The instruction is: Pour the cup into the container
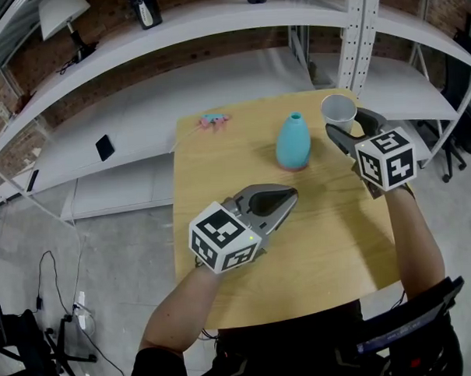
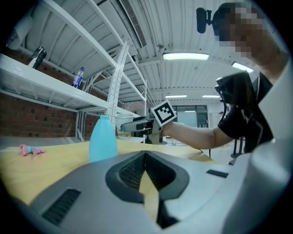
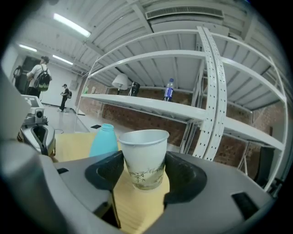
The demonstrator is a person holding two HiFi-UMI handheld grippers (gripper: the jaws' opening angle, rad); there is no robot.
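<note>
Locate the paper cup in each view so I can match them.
Head view: paper cup upper right, right of the blue bottle.
Left gripper view: small, near centre, just right of the blue bottle.
Right gripper view: centre, between the jaws of the right hand-held gripper.
Shared landmark: the blue bottle, in all three.

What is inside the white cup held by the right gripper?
In the head view the cup, clamped by the right gripper, shows only pale inner wall; no contents can be made out. The right gripper view sees its side, which hides the inside.
</note>
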